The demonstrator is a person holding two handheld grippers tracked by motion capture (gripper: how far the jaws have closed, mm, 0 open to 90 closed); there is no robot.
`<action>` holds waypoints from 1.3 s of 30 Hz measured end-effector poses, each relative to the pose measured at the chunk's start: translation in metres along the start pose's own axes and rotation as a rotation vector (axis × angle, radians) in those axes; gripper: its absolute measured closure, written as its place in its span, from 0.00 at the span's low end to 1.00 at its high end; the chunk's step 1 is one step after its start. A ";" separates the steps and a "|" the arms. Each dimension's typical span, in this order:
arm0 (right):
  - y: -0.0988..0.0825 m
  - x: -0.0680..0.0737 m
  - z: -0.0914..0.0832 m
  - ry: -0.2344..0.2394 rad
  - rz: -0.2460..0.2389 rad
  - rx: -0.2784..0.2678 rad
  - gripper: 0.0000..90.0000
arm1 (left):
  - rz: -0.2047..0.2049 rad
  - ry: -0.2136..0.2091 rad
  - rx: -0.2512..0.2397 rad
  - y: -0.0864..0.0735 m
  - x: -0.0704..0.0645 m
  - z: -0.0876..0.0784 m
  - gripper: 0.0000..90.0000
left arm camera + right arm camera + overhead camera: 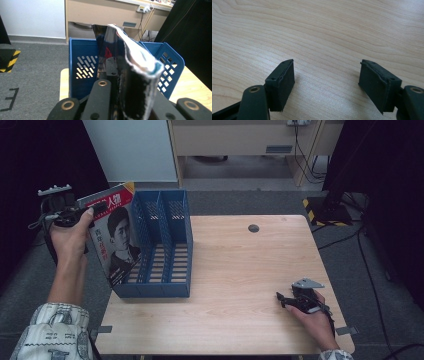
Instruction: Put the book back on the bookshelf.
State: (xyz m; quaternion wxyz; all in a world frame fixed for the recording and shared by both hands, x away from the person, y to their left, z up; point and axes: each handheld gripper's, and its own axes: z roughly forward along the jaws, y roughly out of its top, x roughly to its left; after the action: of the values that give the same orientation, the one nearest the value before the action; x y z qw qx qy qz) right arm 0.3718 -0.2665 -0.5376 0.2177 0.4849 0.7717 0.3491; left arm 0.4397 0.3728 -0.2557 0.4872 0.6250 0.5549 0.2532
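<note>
step: filing magazine [116, 237] into blue file rack [172, 247], judged.
how: keep spine vertical, line up lower edge over a slot, lower straight; avoid catching the divider wall.
left gripper [92, 209]: clamped on magazine's upper edge, held off the table's left side, just beside the rack's left wall.
right gripper [281, 298]: jaws spread, nothing between, resting on table [240, 270] near right front.
magazine look: glossy cover, portrait, red title band, pages bowed at the grip.
</note>
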 end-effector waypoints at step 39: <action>0.000 0.000 0.000 0.000 0.000 0.003 0.32 | 0.029 -0.029 -0.109 -0.026 0.004 0.011 0.96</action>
State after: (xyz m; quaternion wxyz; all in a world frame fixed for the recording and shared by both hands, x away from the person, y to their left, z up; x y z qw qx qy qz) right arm 0.3716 -0.2665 -0.5375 0.2169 0.4851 0.7723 0.3480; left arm 0.4388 0.3709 -0.2847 0.5250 0.6091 0.5239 0.2809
